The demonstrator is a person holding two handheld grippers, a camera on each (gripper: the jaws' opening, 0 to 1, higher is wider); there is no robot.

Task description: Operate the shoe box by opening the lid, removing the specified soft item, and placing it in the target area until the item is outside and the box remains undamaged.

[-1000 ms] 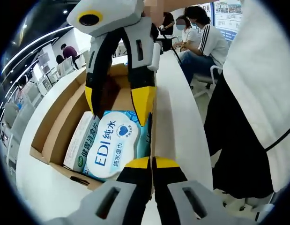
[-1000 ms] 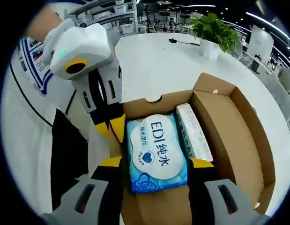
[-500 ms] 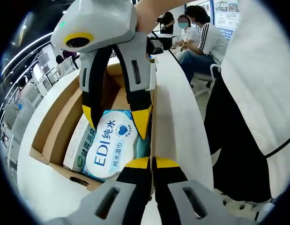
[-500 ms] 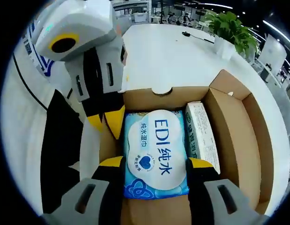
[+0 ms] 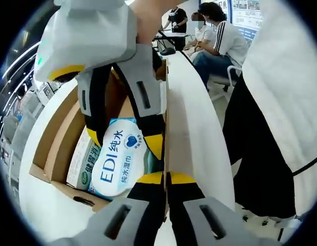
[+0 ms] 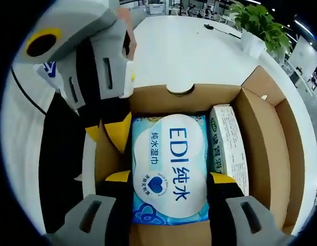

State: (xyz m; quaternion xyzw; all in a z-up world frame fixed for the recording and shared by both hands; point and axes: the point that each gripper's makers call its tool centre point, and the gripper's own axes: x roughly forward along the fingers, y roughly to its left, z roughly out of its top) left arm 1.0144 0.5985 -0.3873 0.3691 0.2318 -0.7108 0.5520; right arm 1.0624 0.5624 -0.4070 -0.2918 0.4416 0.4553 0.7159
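Right gripper (image 6: pixel 166 182) astride the wipes pack (image 6: pixel 169 174); left gripper (image 5: pixel 166 179) clenched on the box wall.

Right jaws flank the pack inside the shoe box (image 6: pixel 260 148); actual pinch cannot be told. A loose hold may slip; the pack may drag the neighbouring carton (image 6: pixel 230 146).

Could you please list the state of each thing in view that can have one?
shoe box: open, lid folded back, upright on the table.
wet wipes pack: lying flat inside the box, label up, between the right gripper's jaws.
white carton: lying inside the box beside the pack.
right gripper: open, jaws straddling the pack.
left gripper: shut, at the box's side wall.
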